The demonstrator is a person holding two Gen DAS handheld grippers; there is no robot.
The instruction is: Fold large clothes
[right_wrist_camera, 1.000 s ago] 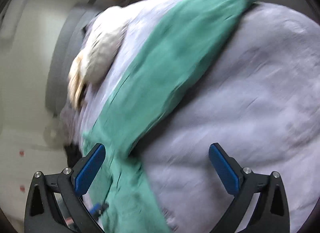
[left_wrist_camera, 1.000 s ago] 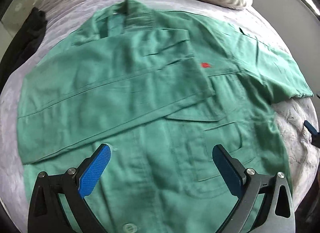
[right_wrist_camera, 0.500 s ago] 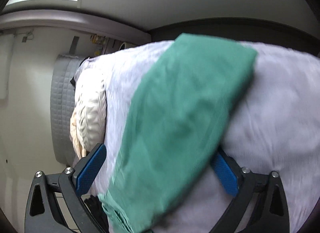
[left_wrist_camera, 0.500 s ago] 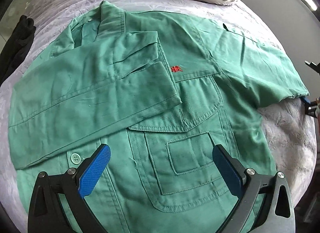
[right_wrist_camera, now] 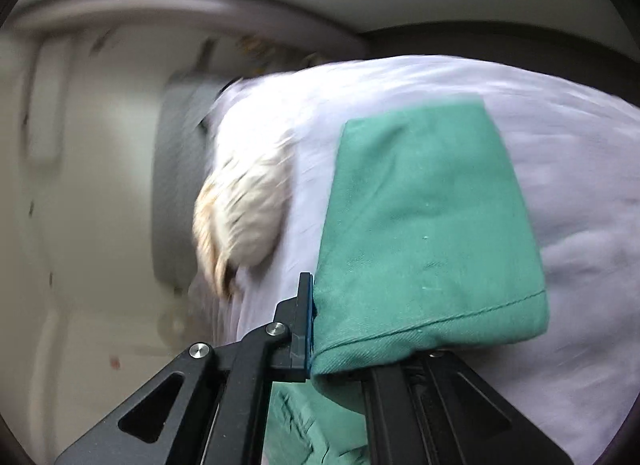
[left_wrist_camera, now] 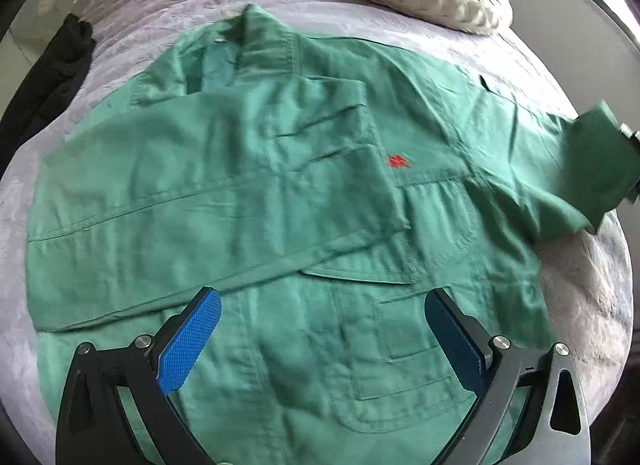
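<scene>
Matt green woven cloth jacket (left_wrist_camera: 280,193) with stitched seams; soft lilac bedspread (left_wrist_camera: 580,285); tongs' pads (left_wrist_camera: 190,341) textured blue plastic.

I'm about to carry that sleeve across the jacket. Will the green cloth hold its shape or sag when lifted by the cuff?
Likely floppy: the sleeve cuff drapes over the right claw, clamped shut on it. The green jacket lies creased flat on the bed, so it should trail. Its seams look thick, perhaps weighty.
</scene>
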